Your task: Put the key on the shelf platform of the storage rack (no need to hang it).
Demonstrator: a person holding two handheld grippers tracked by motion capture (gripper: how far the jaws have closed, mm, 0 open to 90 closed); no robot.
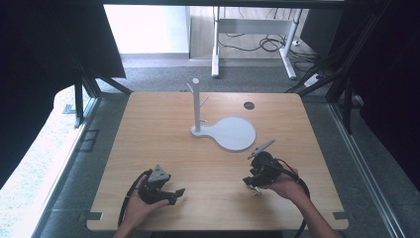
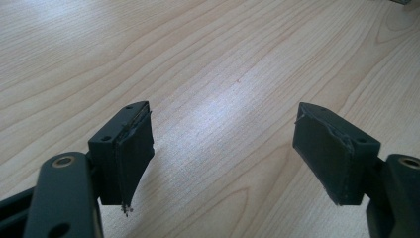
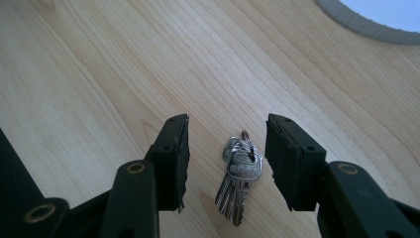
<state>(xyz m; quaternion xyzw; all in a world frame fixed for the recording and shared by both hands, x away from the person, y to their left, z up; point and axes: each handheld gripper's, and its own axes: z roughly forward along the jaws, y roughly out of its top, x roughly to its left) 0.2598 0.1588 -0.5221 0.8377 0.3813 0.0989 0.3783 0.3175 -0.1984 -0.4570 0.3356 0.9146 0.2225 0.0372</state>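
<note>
Keys [image 3: 238, 174] on a ring lie flat on the wooden table [image 3: 99, 64], between the two jaws of the right gripper [image 3: 225, 158]. Its jaws stand apart on both sides of the bunch and touch none of it. One key carries stamped letters, too small to read. From above, this gripper [image 1: 258, 174] is at 4 o'clock from the white stand [image 1: 224, 130]. At 7 o'clock, the left gripper [image 2: 223, 153] is wide open over bare wood, holding nothing.
</note>
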